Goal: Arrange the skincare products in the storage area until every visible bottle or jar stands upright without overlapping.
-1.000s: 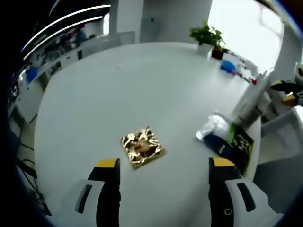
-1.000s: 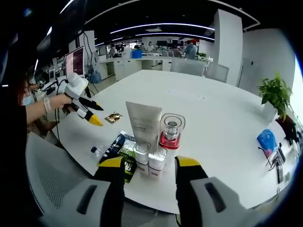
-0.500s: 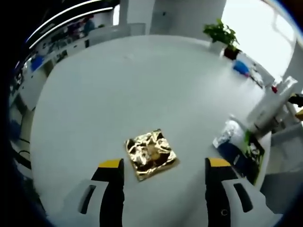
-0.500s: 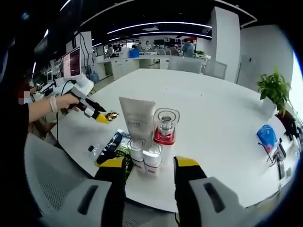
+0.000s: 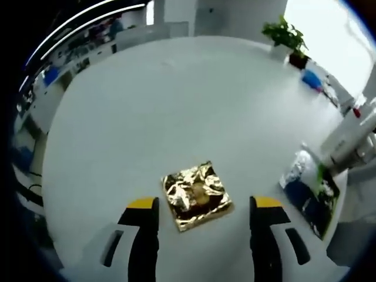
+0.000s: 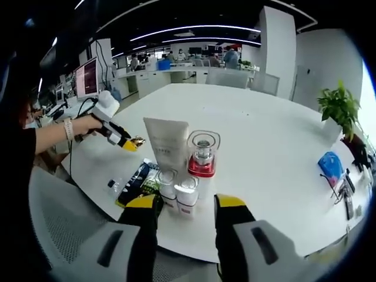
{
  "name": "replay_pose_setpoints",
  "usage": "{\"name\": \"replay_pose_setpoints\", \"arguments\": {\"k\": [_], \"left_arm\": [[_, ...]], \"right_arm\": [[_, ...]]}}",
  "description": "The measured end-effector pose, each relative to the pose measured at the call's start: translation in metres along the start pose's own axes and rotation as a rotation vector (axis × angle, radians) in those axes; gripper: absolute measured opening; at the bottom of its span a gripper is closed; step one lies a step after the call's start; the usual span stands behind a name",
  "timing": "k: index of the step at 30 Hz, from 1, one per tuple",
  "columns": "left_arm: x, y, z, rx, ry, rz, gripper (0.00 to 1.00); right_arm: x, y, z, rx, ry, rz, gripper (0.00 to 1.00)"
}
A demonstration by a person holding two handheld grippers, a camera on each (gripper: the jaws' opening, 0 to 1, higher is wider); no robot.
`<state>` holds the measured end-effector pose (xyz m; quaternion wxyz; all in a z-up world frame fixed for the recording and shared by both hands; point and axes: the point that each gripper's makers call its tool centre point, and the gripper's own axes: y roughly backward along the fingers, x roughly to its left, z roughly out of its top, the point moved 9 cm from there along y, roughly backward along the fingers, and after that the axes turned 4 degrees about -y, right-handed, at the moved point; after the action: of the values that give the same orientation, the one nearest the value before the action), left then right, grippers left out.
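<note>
Two grippers spread wide, empty, over my white table (image 5: 147, 106). White tube (image 6: 166, 147), red-based jar (image 6: 202, 154) and small bottles (image 6: 178, 191) stand upright near my right gripper (image 6: 185, 202). Gold foil packet (image 5: 197, 195) lies between my left gripper (image 5: 200, 203) jaws.

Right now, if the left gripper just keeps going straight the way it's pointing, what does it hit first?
Most likely the gold foil packet. It lies flat on the white table just ahead of the open left gripper, between its two jaws. Depth is hard to judge, but nothing else sits in that line.
</note>
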<state>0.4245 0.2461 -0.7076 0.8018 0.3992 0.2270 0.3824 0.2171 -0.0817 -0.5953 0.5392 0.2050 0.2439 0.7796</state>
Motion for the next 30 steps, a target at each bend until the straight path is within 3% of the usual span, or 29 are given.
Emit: {"name": "replay_pose_setpoints", "arguments": {"k": [5, 10, 25, 30], "left_arm": [[0.000, -0.003, 0.001, 0.007, 0.013, 0.070, 0.52], [-0.006, -0.004, 0.003, 0.026, 0.010, 0.111, 0.52], [0.000, -0.001, 0.000, 0.014, -0.036, 0.070, 0.36], [0.003, -0.001, 0.000, 0.014, -0.121, 0.011, 0.36]], "right_arm": [[0.000, -0.002, -0.001, 0.008, -0.001, 0.003, 0.39], [0.001, -0.003, -0.001, 0.012, 0.003, 0.009, 0.39], [0.000, -0.006, -0.004, 0.014, -0.011, 0.024, 0.38], [0.001, -0.003, -0.004, 0.008, -0.012, 0.019, 0.38]]}}
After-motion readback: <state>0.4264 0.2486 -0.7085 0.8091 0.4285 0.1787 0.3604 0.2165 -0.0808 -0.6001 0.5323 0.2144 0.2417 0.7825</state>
